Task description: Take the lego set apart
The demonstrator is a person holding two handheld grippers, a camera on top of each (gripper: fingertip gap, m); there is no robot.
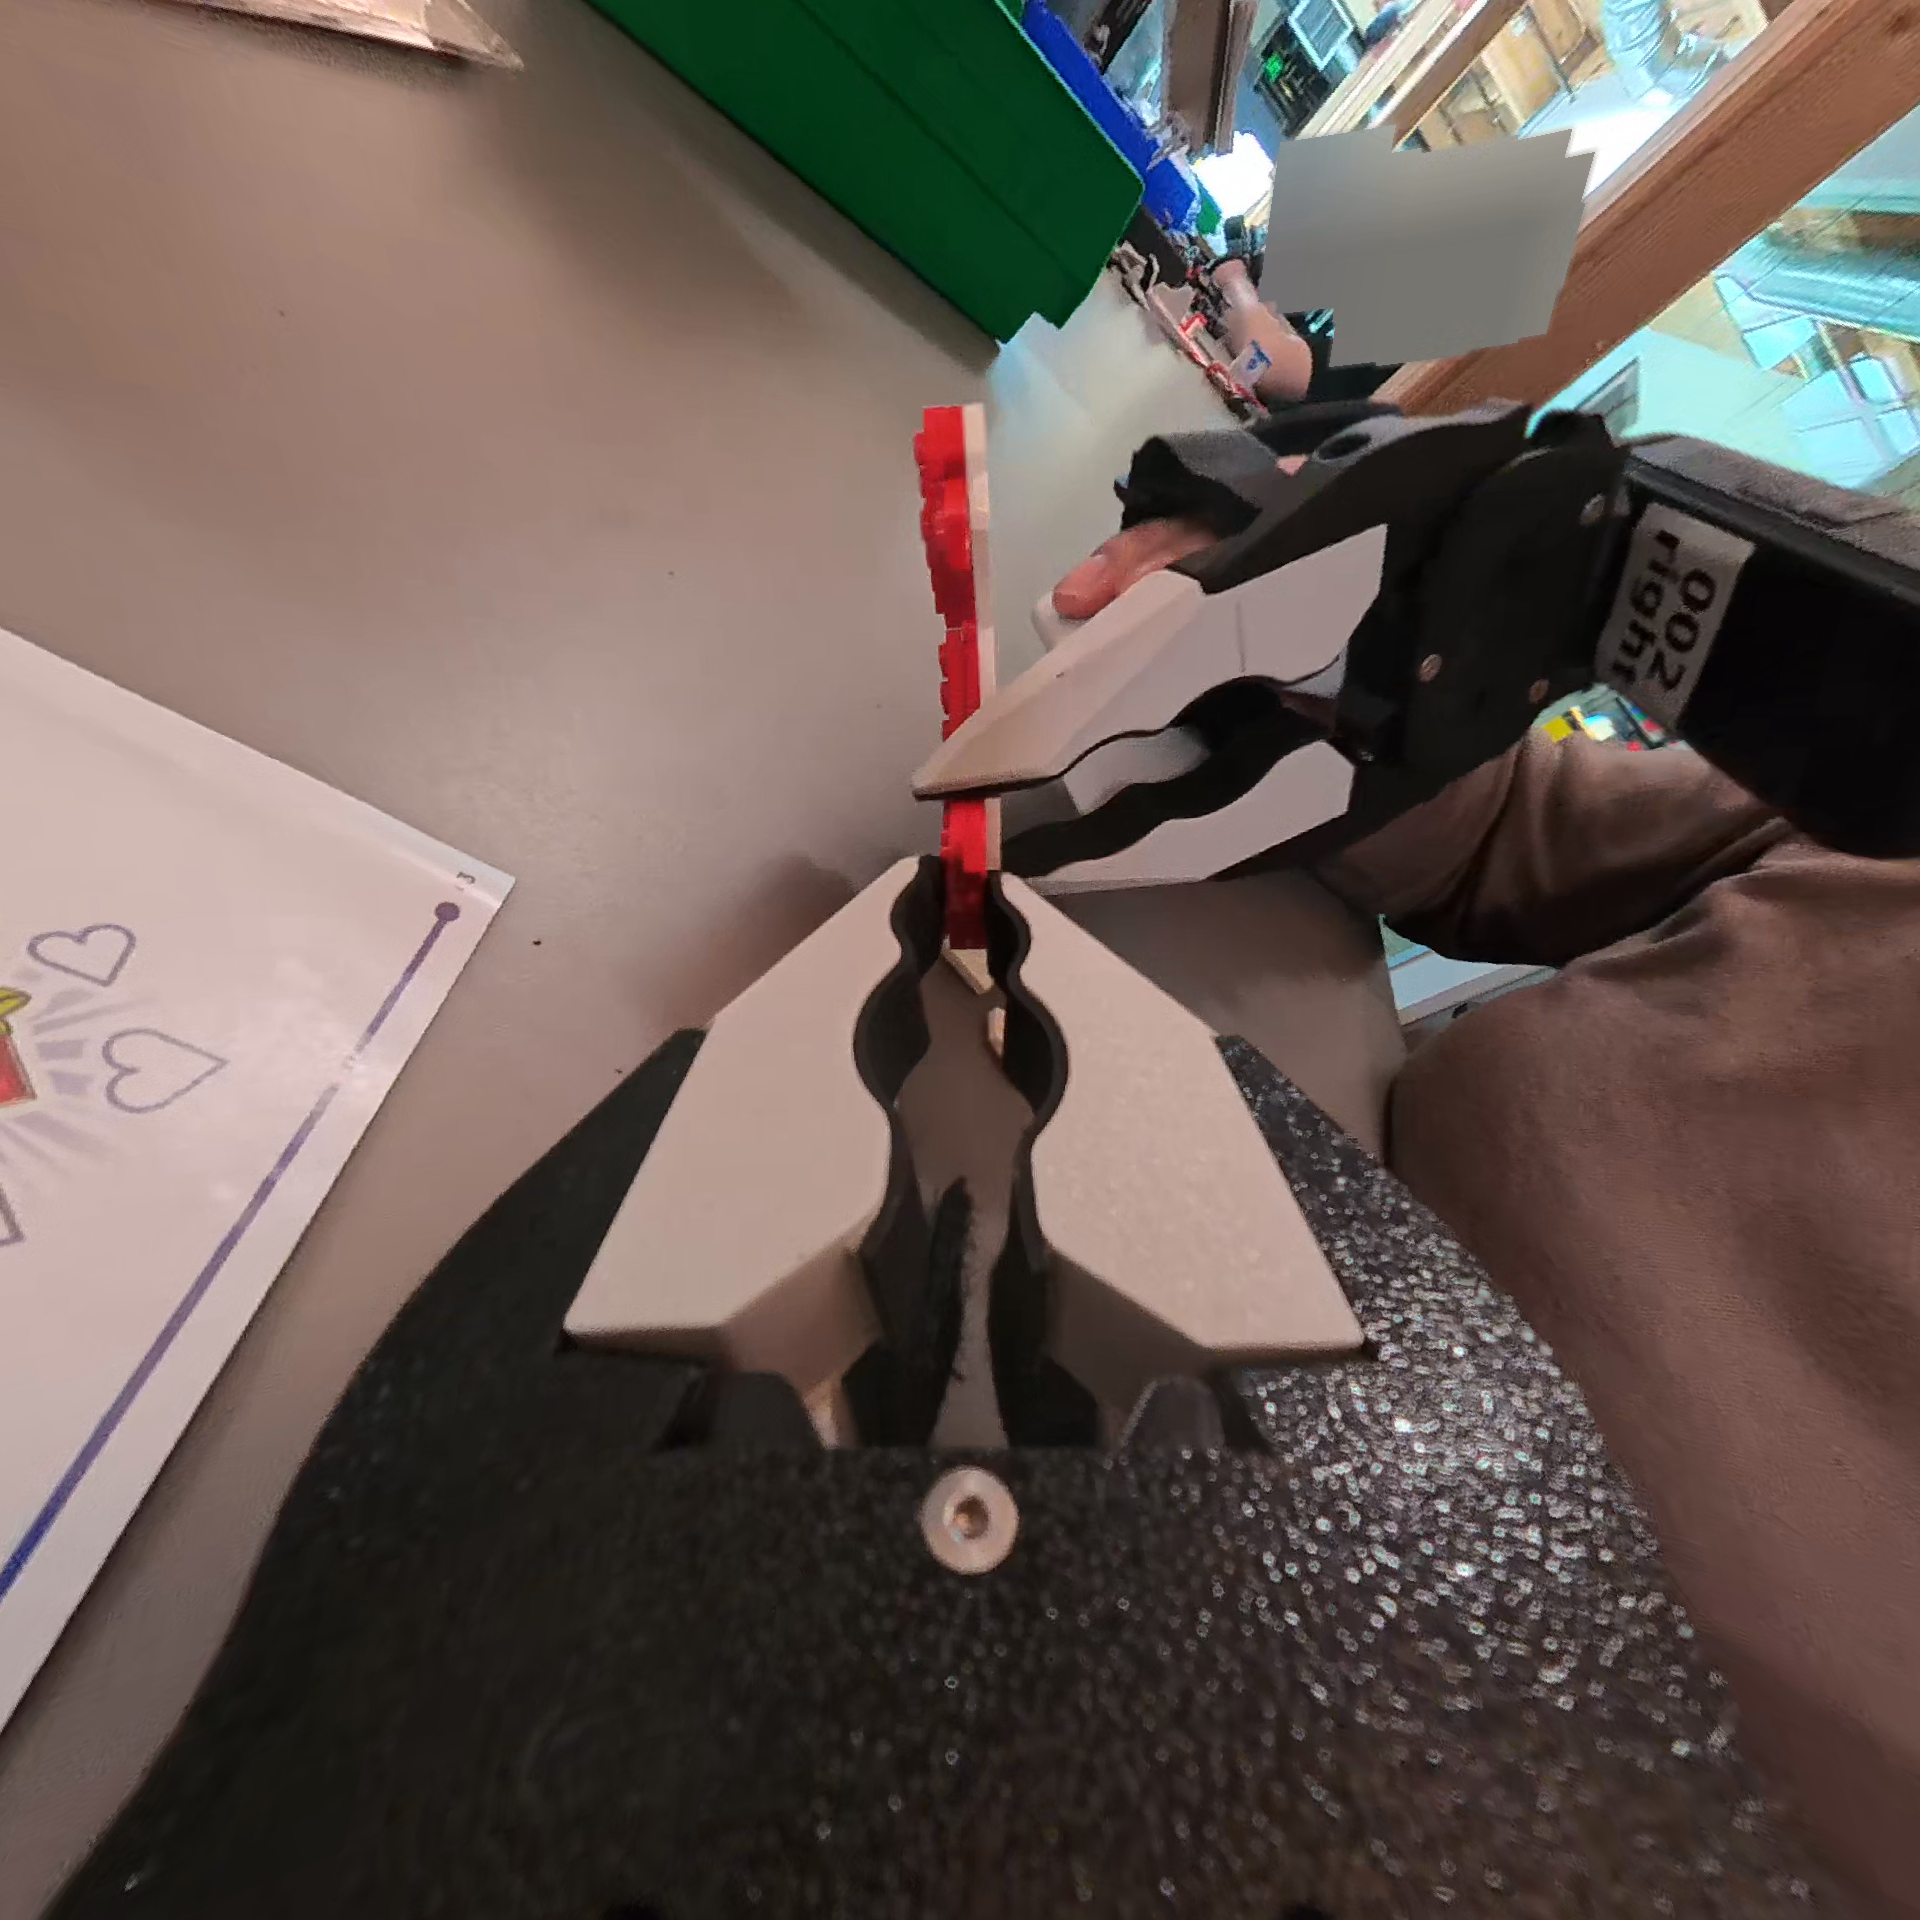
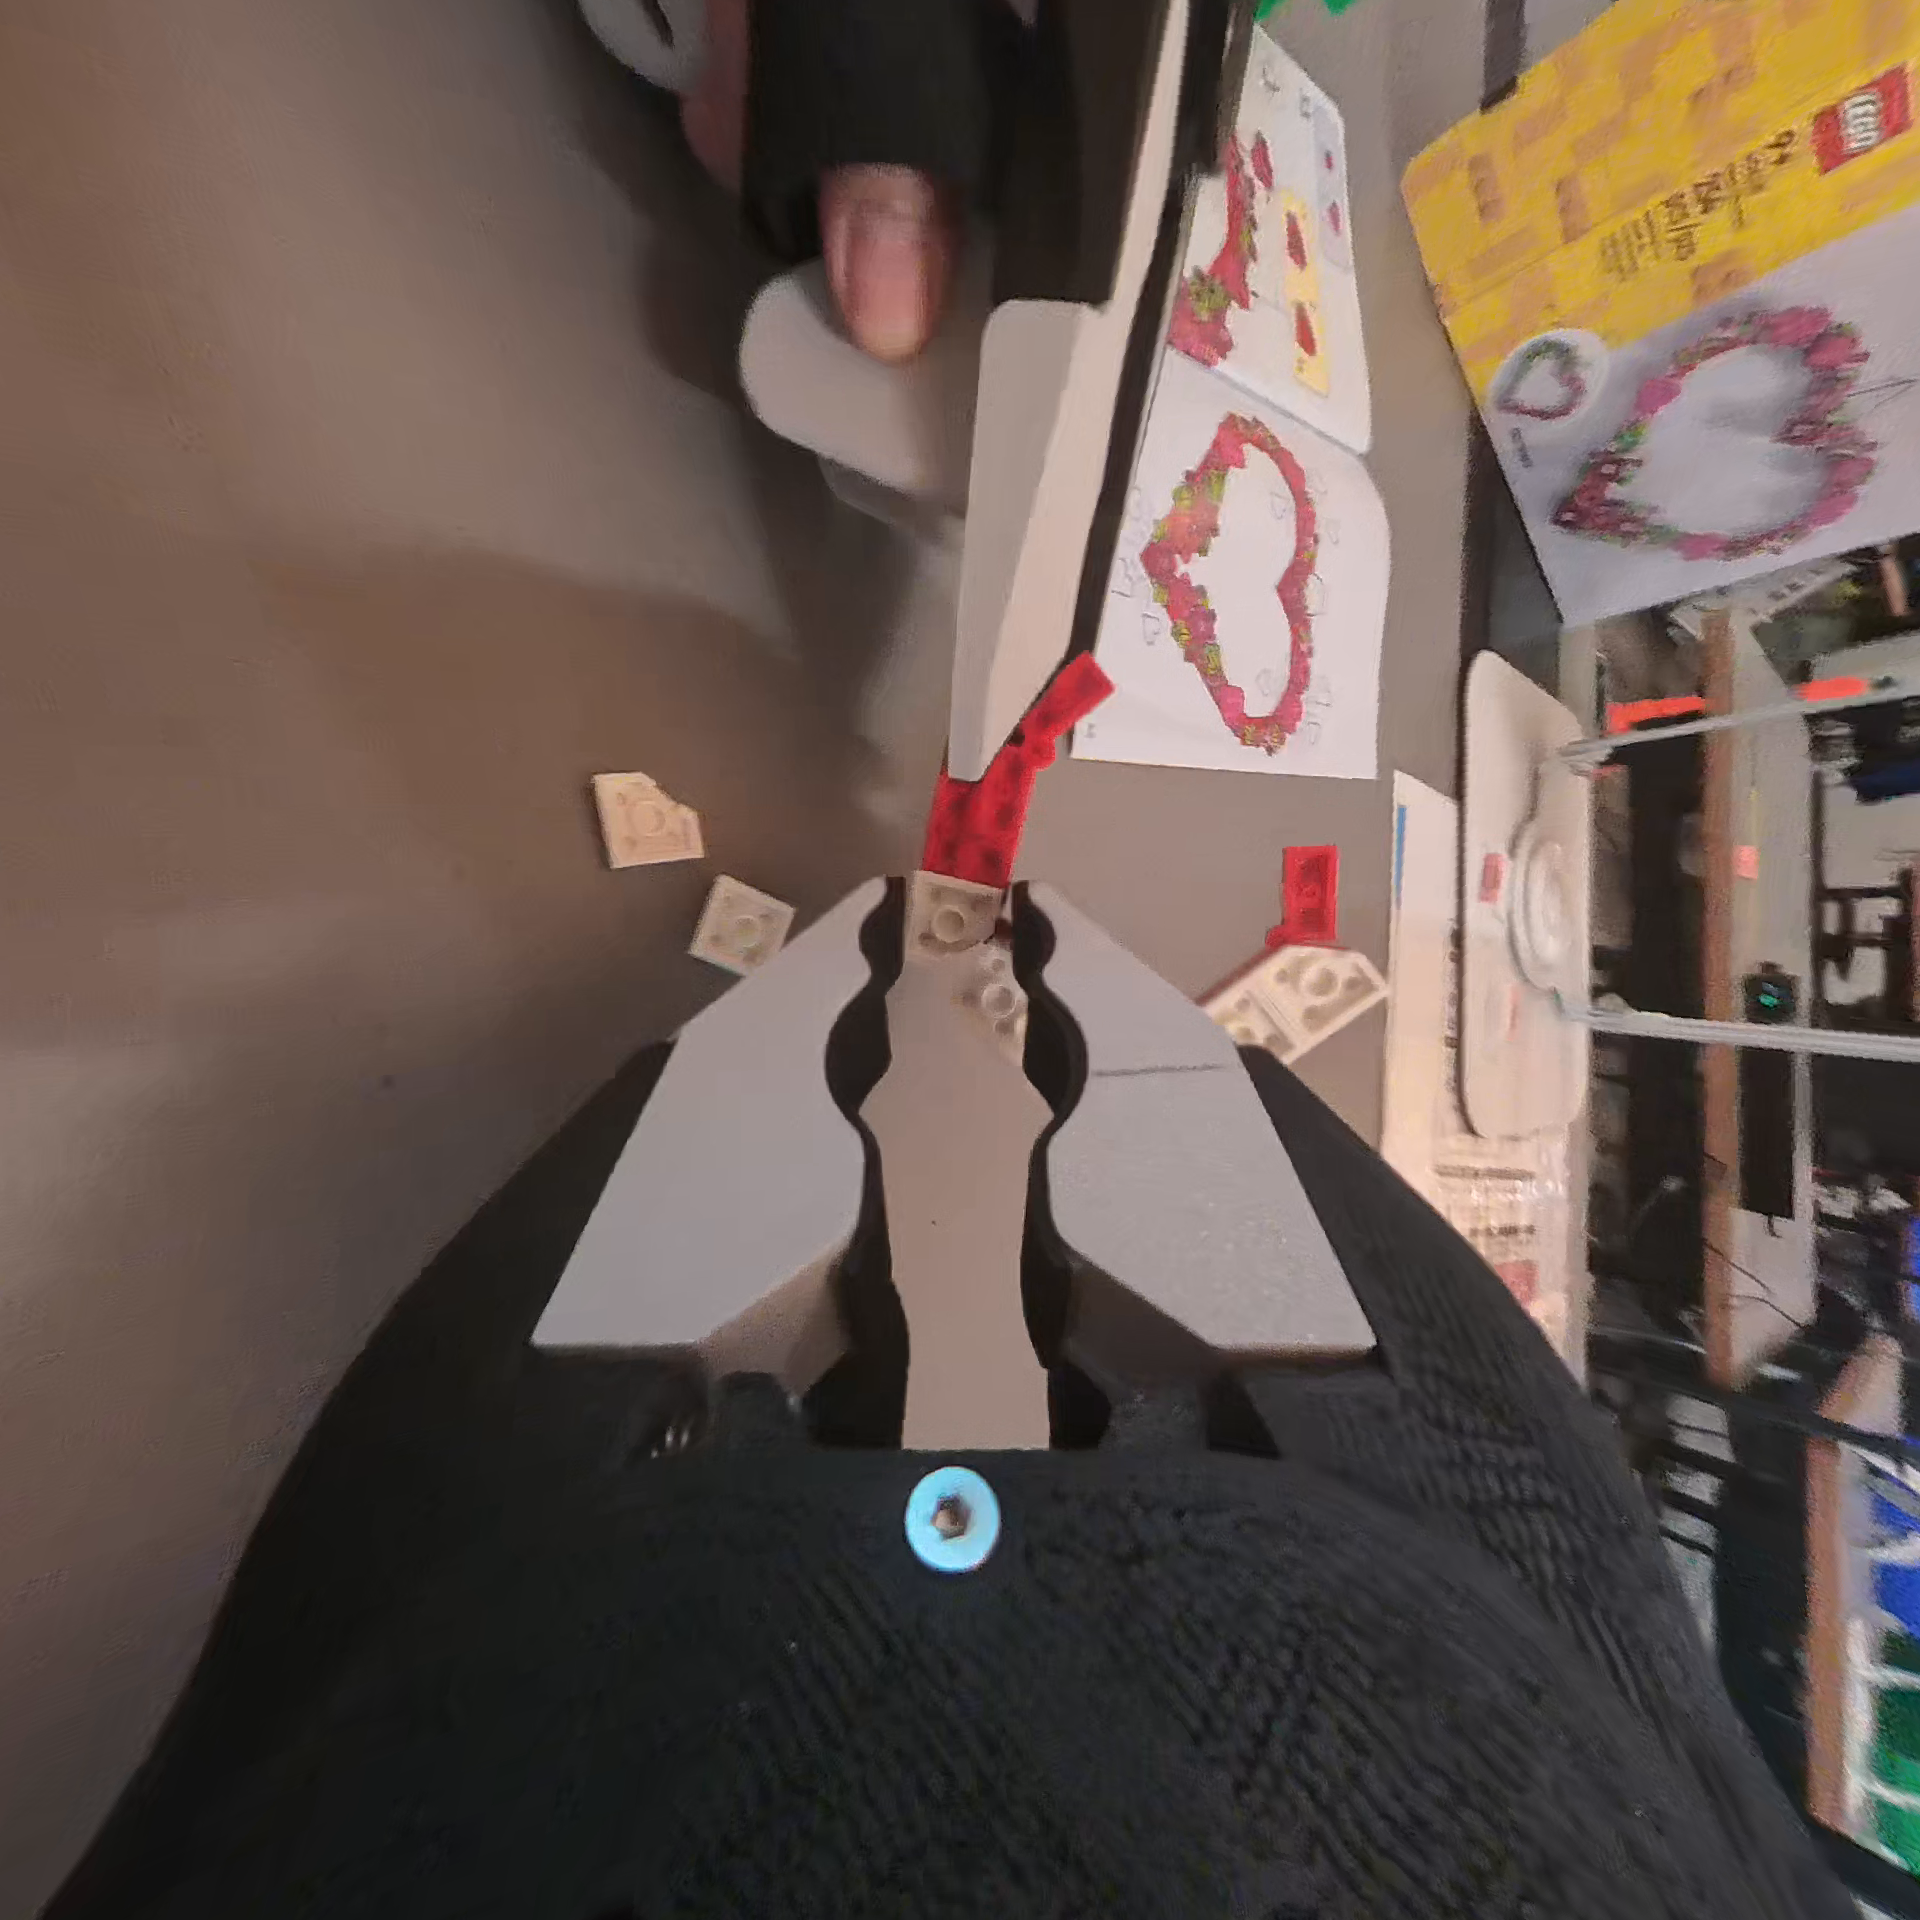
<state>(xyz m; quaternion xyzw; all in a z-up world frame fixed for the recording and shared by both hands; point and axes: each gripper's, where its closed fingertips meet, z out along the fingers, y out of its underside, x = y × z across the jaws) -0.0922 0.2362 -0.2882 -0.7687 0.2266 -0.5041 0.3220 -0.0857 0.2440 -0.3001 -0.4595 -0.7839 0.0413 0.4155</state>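
A thin lego assembly of red pieces on white plates is held on edge above the grey table. My left gripper is shut on its near end. My right gripper comes in from the right and is shut on the assembly just beyond the left fingertips. In the right wrist view my right gripper pinches a white plate, and the red pieces run on from it. One finger of the left gripper reaches them from above.
Loose pieces lie on the table: two cream plates, a white piece and a red piece. An instruction booklet, a yellow lego box and green bins lie nearby. The grippers are tip to tip, or close to it.
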